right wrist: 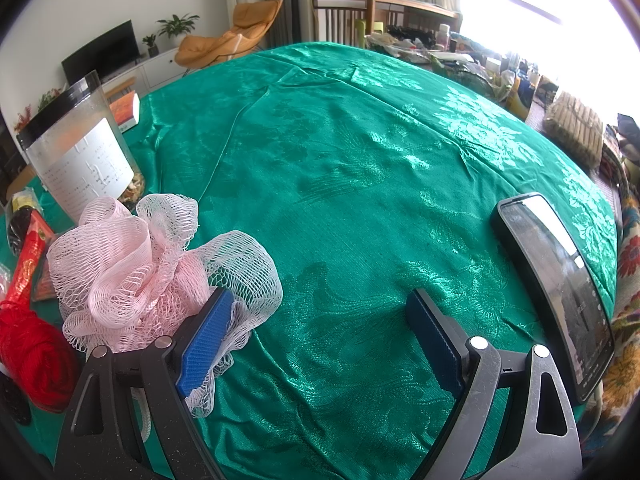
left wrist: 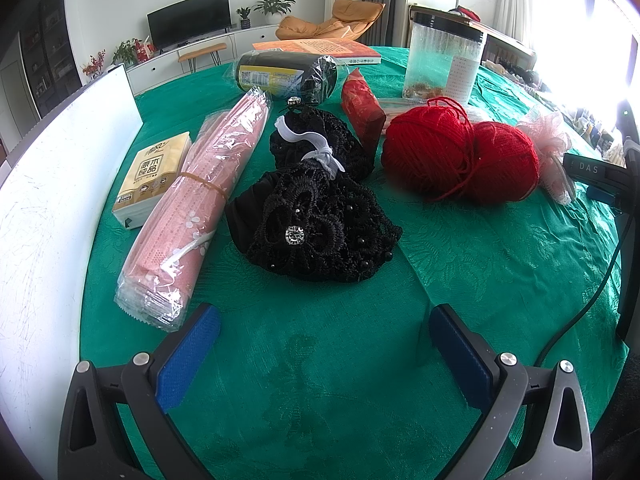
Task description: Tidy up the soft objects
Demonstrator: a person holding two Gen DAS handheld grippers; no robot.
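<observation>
My left gripper [left wrist: 324, 328] is open and empty, hovering over the green tablecloth [left wrist: 340, 360] just in front of a black lace pouch [left wrist: 316, 228] with a white elastic band. A second black lace piece [left wrist: 320, 140] lies behind it. Two red yarn balls [left wrist: 456, 156] lie to the right, with a pink mesh bath pouf [left wrist: 550, 144] beyond. My right gripper [right wrist: 320, 312] is open and empty. Its left finger [right wrist: 208, 336] is against the pink mesh bath pouf [right wrist: 132, 268]. The red yarn [right wrist: 32, 360] shows at the far left.
A white bin wall [left wrist: 52, 200] stands at left. A tissue pack [left wrist: 154, 176], pink wrapped packets [left wrist: 192, 208], a dark roll [left wrist: 288, 74], a red packet [left wrist: 362, 110], a book [left wrist: 320, 48] and a clear jar [left wrist: 444, 60] sit behind. A phone [right wrist: 560, 288] lies at right.
</observation>
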